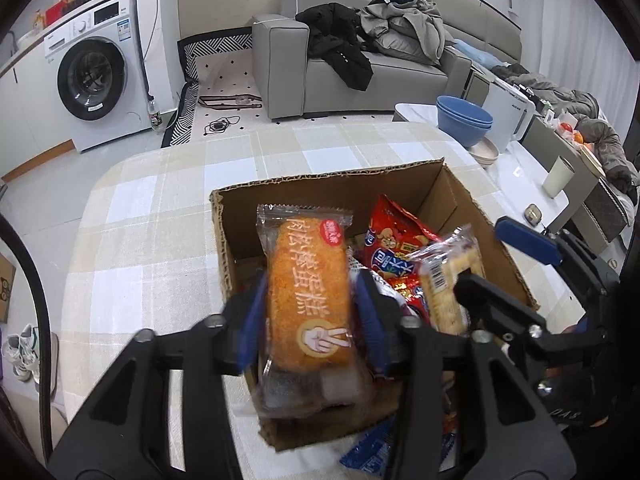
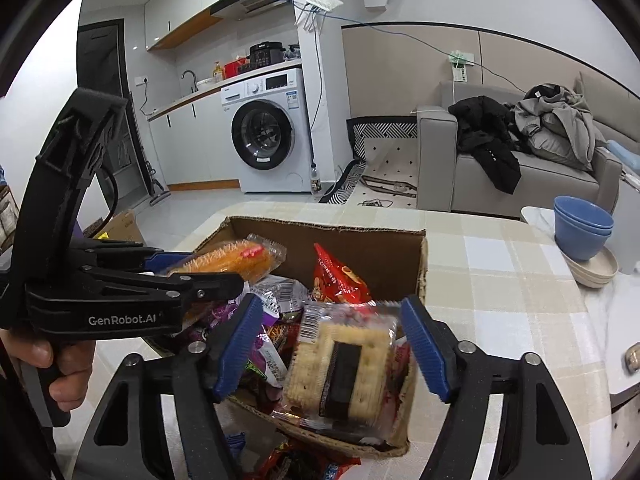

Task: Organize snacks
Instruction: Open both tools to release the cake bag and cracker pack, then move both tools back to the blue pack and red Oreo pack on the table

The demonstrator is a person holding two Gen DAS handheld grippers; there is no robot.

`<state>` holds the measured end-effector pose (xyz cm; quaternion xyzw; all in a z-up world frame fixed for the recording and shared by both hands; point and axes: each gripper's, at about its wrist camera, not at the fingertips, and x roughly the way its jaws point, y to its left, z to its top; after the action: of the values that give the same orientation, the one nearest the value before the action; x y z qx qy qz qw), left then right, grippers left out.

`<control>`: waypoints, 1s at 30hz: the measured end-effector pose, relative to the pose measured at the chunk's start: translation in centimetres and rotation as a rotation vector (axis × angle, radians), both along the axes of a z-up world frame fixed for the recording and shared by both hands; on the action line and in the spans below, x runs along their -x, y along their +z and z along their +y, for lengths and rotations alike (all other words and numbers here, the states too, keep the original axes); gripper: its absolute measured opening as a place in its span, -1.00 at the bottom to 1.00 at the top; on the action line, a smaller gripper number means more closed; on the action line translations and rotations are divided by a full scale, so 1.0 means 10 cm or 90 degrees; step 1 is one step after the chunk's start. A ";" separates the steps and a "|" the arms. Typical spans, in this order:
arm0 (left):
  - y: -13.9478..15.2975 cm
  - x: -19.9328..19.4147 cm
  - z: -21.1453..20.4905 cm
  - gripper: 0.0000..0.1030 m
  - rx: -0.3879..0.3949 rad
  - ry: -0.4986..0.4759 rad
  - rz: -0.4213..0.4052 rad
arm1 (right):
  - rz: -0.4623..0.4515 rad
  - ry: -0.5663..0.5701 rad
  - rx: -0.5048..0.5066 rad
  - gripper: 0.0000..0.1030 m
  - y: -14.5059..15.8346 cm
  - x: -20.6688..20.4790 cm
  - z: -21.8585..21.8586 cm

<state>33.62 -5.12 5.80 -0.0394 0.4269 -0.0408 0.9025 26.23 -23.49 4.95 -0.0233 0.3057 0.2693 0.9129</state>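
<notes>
The left tongs [image 1: 308, 312] pinch the soft, crushable cake packet [image 1: 306, 296] mid-body over the cardboard box [image 1: 444, 200], while the right tongs [image 2: 332, 348] stand spread around the brittle cracker pack [image 2: 340, 368].

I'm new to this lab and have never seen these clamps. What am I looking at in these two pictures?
A person holds a two-finger gripper in each hand, and each has a camera looking along its fingers. The left view shows the left gripper flanking an orange cake packet over a cardboard box of snacks on a checked table. Whether it squeezes the packet is unclear. The right view shows the right gripper open either side of a cracker packet at the box.
</notes>
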 end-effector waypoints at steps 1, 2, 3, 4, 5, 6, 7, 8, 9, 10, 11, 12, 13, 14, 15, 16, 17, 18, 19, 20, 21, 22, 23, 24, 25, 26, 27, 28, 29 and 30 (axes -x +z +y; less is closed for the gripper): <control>0.02 0.02 0.00 -0.02 0.003 -0.002 0.001 | 0.000 -0.004 -0.004 0.68 0.01 0.02 -0.02; 0.04 0.05 0.00 0.04 0.003 -0.004 0.001 | 0.000 -0.008 -0.009 0.77 0.02 0.03 -0.05; 0.06 0.08 -0.01 0.10 0.003 -0.007 0.000 | 0.001 -0.012 -0.016 0.81 0.04 0.04 -0.10; 0.08 0.12 -0.01 0.25 0.002 -0.010 -0.001 | 0.003 -0.015 -0.018 0.90 0.04 0.05 -0.12; 0.10 0.15 -0.02 0.38 0.002 -0.012 -0.003 | 0.005 -0.019 -0.018 0.94 0.05 0.05 -0.15; 0.12 0.20 -0.03 0.45 0.005 -0.015 -0.008 | 0.007 -0.024 -0.018 0.96 0.05 0.05 -0.18; 0.14 0.24 -0.03 0.57 0.008 -0.016 -0.012 | 0.010 -0.030 -0.019 0.99 0.05 0.06 -0.21; 0.16 0.29 -0.03 0.58 0.011 -0.015 -0.016 | 0.016 -0.034 -0.023 0.99 0.05 0.06 -0.24; 0.18 0.33 -0.03 0.58 0.013 -0.014 -0.019 | 0.023 -0.037 -0.025 0.99 0.05 0.06 -0.27; 0.19 0.37 -0.03 0.63 0.016 -0.011 -0.020 | 0.029 -0.041 -0.027 0.99 0.04 0.08 -0.29; 0.21 0.42 -0.01 0.69 0.018 -0.009 -0.021 | 0.036 -0.045 -0.030 0.99 0.04 0.08 -0.33; 0.22 0.46 -0.01 0.73 0.021 -0.006 -0.022 | 0.039 -0.049 -0.032 0.99 0.04 0.09 -0.35; 0.23 0.51 0.00 0.84 0.025 -0.005 -0.024 | 0.041 -0.054 -0.035 0.99 0.04 0.10 -0.38; 0.24 0.58 0.04 0.99 0.026 -0.003 -0.025 | 0.044 -0.056 -0.037 0.99 0.03 0.13 -0.40; 0.26 0.63 0.05 0.98 0.026 0.002 -0.029 | 0.051 -0.058 -0.039 0.99 0.03 0.14 -0.43; 0.26 0.68 0.07 0.98 0.026 0.007 -0.031 | 0.057 -0.059 -0.039 0.99 0.01 0.17 -0.44; 0.27 0.74 0.08 0.98 0.028 0.009 -0.032 | 0.061 -0.063 -0.039 0.99 0.00 0.18 -0.46; 0.27 0.80 0.11 0.98 0.031 0.012 -0.033 | 0.065 -0.068 -0.039 0.99 -0.01 0.20 -0.48; 0.27 0.85 0.13 0.98 0.035 0.017 -0.034 | 0.069 -0.070 -0.039 0.99 -0.02 0.22 -0.50; 0.27 0.91 0.16 0.98 0.038 0.022 -0.034 | 0.073 -0.071 -0.040 0.99 -0.04 0.24 -0.51; 0.26 0.96 0.18 0.98 0.039 0.027 -0.034 | 0.079 -0.074 -0.042 0.99 -0.06 0.26 -0.53; 0.26 1.02 0.19 0.98 0.040 0.034 -0.035 | 0.087 -0.075 -0.044 0.99 -0.08 0.28 -0.55; 0.25 1.08 0.22 0.98 0.041 0.038 -0.034 | 0.094 -0.077 -0.045 0.99 -0.12 0.30 -0.57; 0.24 1.13 0.24 0.98 0.042 0.044 -0.033 | 0.098 -0.079 -0.044 0.99 -0.15 0.34 -0.58; 0.22 1.17 0.26 0.98 0.044 0.049 -0.030 | 0.102 -0.080 -0.041 0.99 -0.18 0.36 -0.59; 0.20 1.21 0.27 0.98 0.046 0.056 -0.027 | 0.107 -0.082 -0.039 0.99 -0.21 0.38 -0.59; 0.18 1.25 0.29 0.98 0.048 0.060 -0.024 | 0.113 -0.081 -0.037 0.99 -0.25 0.40 -0.59; 0.15 1.30 0.30 0.98 0.049 0.062 -0.022 | 0.121 -0.082 -0.034 0.99 -0.29 0.41 -0.58; 0.12 1.34 0.30 0.98 0.049 0.064 -0.021 | 0.126 -0.081 -0.032 0.99 -0.32 0.43 -0.58; 0.10 1.35 0.28 0.98 0.047 0.066 -0.021 | 0.131 -0.081 -0.030 0.99 -0.36 0.44 -0.58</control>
<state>20.07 -2.33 6.82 -0.0937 0.4078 -0.0104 0.9082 21.83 -29.30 1.38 0.0451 0.3921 0.2188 0.8924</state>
